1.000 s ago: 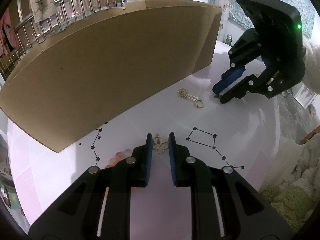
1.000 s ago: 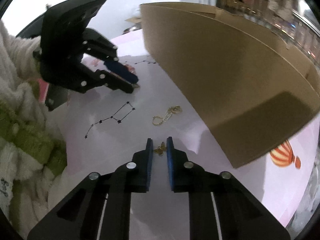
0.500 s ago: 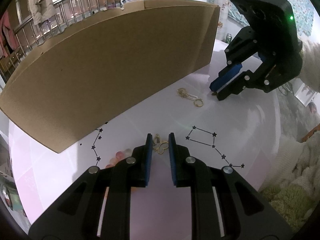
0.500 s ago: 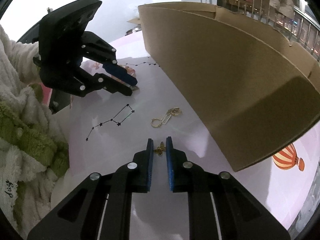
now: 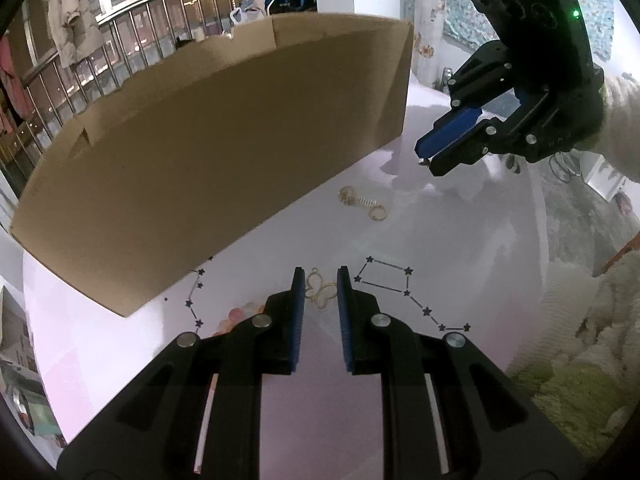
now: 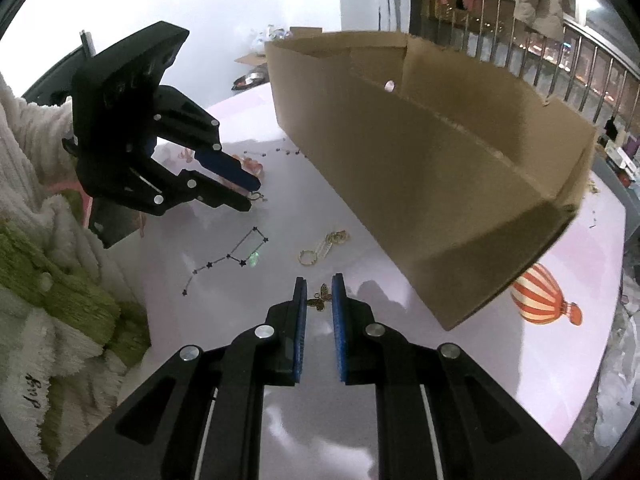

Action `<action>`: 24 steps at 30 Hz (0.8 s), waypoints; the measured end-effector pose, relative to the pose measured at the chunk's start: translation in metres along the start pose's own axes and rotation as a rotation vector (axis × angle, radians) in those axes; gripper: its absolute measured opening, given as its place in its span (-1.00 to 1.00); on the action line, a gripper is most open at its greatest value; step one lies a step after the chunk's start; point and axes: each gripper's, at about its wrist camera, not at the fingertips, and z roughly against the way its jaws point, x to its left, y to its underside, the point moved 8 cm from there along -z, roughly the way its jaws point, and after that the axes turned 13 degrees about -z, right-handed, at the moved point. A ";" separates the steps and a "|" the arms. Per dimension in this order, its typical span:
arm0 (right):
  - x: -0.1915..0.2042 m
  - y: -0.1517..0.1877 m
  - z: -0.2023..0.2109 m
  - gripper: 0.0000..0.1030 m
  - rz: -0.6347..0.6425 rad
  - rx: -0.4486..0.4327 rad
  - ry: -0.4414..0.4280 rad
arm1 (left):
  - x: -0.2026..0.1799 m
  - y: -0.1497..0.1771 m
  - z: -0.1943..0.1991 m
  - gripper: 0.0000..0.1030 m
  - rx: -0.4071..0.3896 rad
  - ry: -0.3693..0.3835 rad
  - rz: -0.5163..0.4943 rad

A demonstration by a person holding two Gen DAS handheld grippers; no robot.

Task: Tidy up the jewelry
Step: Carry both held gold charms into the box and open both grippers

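- Between our right gripper's [image 6: 319, 295] blue pads, narrowly parted, we hold a small gold butterfly charm [image 6: 320, 299] above the pink table [image 6: 500, 360].
- Our left gripper [image 5: 320, 286], narrowly parted, brackets an outline butterfly pendant [image 5: 320, 291]; whether it grips, we cannot tell.
- Gold keyring piece [image 6: 322, 248] lies near the cardboard box [image 6: 420, 168]; open tabletop lies between.

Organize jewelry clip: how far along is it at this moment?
Done: nothing visibly stored; the inside of the cardboard box is hidden. In hand: the left claw grips a gold outline butterfly pendant, and the right claw grips a small gold butterfly charm clear of the table. Left: both pieces need placing, and a gold ring-and-spring piece lies loose beside the box.
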 end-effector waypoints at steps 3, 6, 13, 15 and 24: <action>0.004 -0.006 0.014 -0.75 0.010 -0.028 0.011 | 0.001 -0.007 0.019 -0.71 -0.044 0.000 0.000; 0.010 -0.017 0.032 -0.75 0.020 -0.069 0.013 | 0.006 -0.019 0.042 -0.71 -0.099 -0.006 -0.005; 0.016 -0.068 0.083 -0.75 0.018 -0.224 -0.022 | 0.030 -0.060 0.100 -0.71 -0.254 -0.054 -0.038; 0.012 -0.084 0.091 -0.75 0.021 -0.261 -0.010 | 0.043 -0.070 0.105 -0.71 -0.275 -0.083 -0.056; -0.027 -0.111 0.055 -0.75 -0.025 -0.222 0.035 | 0.090 -0.089 0.050 -0.71 -0.195 -0.055 -0.038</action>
